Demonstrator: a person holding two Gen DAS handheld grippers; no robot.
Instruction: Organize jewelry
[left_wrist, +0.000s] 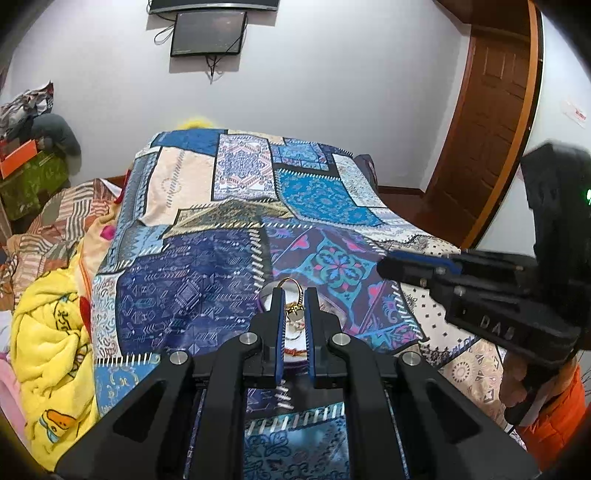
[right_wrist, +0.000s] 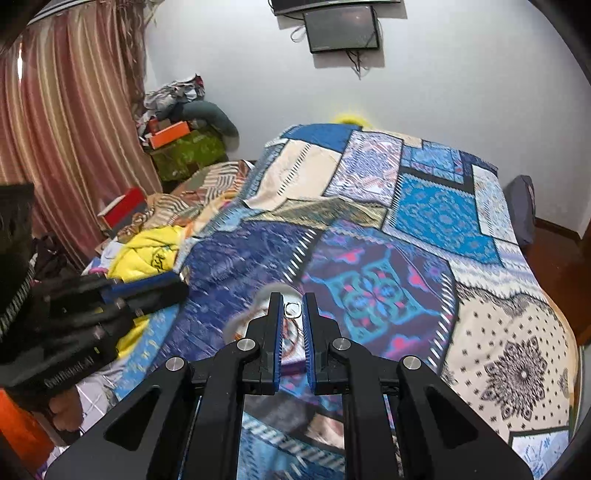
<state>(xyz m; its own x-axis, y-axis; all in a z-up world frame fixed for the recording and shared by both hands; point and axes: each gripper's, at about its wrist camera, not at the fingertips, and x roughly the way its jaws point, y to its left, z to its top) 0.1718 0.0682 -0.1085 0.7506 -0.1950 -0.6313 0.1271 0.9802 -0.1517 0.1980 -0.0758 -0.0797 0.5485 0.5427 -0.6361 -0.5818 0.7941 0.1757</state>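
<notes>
Motion blur smeared the right wrist view, so the white dish (right_wrist: 258, 295) and its jewelry read only as streaks; the right hand-held gripper (right_wrist: 293, 308) was nipped shut on a small squarish silver piece (right_wrist: 293, 308), its kind unclear; the left hand-held gripper (left_wrist: 294, 308) was pinched on a gold ring (left_wrist: 293, 291) above that dish (left_wrist: 267, 293), whose near half both grippers' fingers hid; the patchwork bedspread (left_wrist: 207, 284) lay open beyond, falling off at the right edge toward a wooden door (left_wrist: 491, 110).
</notes>
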